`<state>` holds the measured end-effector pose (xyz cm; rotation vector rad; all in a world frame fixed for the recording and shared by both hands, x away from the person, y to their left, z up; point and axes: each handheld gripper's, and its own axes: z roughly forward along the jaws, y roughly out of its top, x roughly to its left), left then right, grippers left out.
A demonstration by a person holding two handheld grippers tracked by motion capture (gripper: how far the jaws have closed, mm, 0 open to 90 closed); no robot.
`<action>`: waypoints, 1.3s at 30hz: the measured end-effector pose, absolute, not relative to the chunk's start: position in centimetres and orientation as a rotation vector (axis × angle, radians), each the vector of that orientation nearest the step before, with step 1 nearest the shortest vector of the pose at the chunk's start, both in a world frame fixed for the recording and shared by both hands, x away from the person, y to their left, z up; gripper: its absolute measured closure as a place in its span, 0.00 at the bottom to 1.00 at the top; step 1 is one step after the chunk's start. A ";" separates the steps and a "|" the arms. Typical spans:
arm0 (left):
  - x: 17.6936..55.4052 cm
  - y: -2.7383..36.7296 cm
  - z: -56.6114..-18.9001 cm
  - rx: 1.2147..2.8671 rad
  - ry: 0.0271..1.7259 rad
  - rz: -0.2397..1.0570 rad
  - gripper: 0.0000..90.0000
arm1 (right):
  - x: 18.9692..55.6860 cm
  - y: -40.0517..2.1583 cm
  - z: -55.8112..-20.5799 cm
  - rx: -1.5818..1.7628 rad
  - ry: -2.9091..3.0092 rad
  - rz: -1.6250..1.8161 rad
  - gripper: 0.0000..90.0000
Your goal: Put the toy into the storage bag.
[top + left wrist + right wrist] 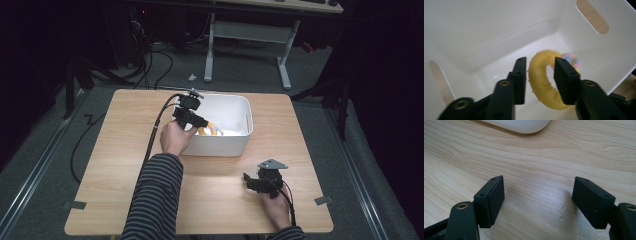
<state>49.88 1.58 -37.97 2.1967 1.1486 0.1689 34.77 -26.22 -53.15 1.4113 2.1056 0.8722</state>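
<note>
Since the left gripper [540, 75] is dipped down into the white bin [235, 145], I'd guess it's going after the yellow ring toy [541, 82] lying on the bin floor. Its jaws are spread with the ring's near side sitting between them, not pinched yet, so the wide stance looks like it's there to straddle the ring. Some pastel-coloured thing [572, 61] sits right behind the ring, too blurry to identify. Meanwhile the right gripper [252, 182] just rests on the wooden table [125, 165] near the bin, jaws wide apart and empty, probably parked out of the way.
</note>
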 end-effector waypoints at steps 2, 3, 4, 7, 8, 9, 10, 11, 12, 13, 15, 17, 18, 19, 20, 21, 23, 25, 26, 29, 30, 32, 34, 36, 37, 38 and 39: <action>49.8 1.7 -37.8 2.185 1.150 0.173 0.59 | 34.8 -26.2 -53.2 1.411 2.105 0.873 0.29; 49.7 1.7 -37.7 2.183 1.150 0.182 0.56 | 34.8 -26.2 -53.2 1.410 2.104 0.873 0.29; 49.6 1.8 -37.5 2.179 1.150 0.189 0.54 | 34.8 -26.2 -53.2 1.410 2.106 0.873 0.29; 49.3 2.2 -37.0 2.153 1.147 0.216 0.48 | 34.8 -26.2 -53.2 1.410 2.107 0.872 0.29; 49.1 2.4 -36.8 2.150 1.142 0.224 0.47 | 34.8 -26.2 -53.2 1.411 2.107 0.872 0.29; 49.0 2.6 -36.6 2.142 1.141 0.240 0.46 | 34.8 -26.2 -53.2 1.411 2.107 0.871 0.29; 48.8 2.8 -36.3 2.137 1.139 0.251 0.46 | 34.8 -26.2 -53.2 1.411 2.106 0.874 0.29; 48.6 3.0 -36.1 2.132 1.136 0.261 0.46 | 34.8 -26.2 -53.2 1.411 2.106 0.873 0.29; 48.4 3.3 -35.7 2.129 1.127 0.275 0.45 | 34.8 -26.2 -53.2 1.411 2.106 0.874 0.29; 48.4 3.3 -35.7 2.129 1.127 0.275 0.45 | 34.8 -26.2 -53.2 1.411 2.106 0.874 0.29; 47.9 4.1 -35.0 2.112 1.118 0.306 0.44 | 34.8 -26.2 -53.2 1.411 2.106 0.874 0.29; 47.4 4.7 -34.5 2.091 1.118 0.316 0.43 | 34.8 -26.2 -53.2 1.411 2.106 0.874 0.29; 47.2 5.0 -34.3 2.085 1.118 0.320 0.43 | 34.8 -26.2 -53.2 1.410 2.106 0.873 0.29; 47.0 5.3 -34.1 2.078 1.118 0.322 0.43 | 34.8 -26.2 -53.2 1.411 2.106 0.874 0.29; 46.8 5.5 -33.8 2.071 1.121 0.327 0.43 | 34.8 -26.2 -53.2 1.411 2.106 0.874 0.29; 46.6 5.8 -33.7 2.066 1.127 0.331 0.43 | 34.8 -26.2 -53.2 1.411 2.106 0.874 0.29; 46.1 6.2 -33.3 2.065 1.123 0.348 0.43 | 34.8 -26.2 -53.2 1.411 2.106 0.874 0.29; 45.7 6.8 -33.0 2.058 1.121 0.370 0.43 | 34.8 -26.2 -53.2 1.411 2.106 0.874 0.29; 45.4 7.0 -32.9 2.046 1.121 0.374 0.42 | 34.8 -26.2 -53.2 1.411 2.106 0.874 0.29; 44.7 8.1 -32.7 2.013 1.123 0.390 0.41 | 34.8 -26.2 -53.2 1.411 2.106 0.874 0.29; 44.7 8.1 -32.7 2.013 1.123 0.390 0.41 | 34.8 -26.2 -53.2 1.411 2.106 0.874 0.29; 44.1 9.2 -32.7 1.993 1.133 0.403 0.41 | 34.8 -26.2 -53.2 1.411 2.106 0.874 0.29; 43.8 10.0 -32.6 1.980 1.146 0.406 0.40 | 34.8 -26.2 -53.2 1.408 2.106 0.874 0.29; 43.4 10.7 -32.6 1.968 1.158 0.417 0.40 | 34.8 -26.2 -53.2 1.411 2.107 0.873 0.29; 43.4 10.7 -32.6 1.968 1.158 0.417 0.40 | 34.8 -26.2 -53.2 1.411 2.107 0.873 0.29; 43.2 10.9 -32.6 1.966 1.160 0.430 0.40 | 34.8 -26.2 -53.2 1.411 2.106 0.873 0.29; 42.8 11.4 -32.5 1.969 1.160 0.454 0.40 | 34.8 -26.2 -53.2 1.412 2.106 0.873 0.29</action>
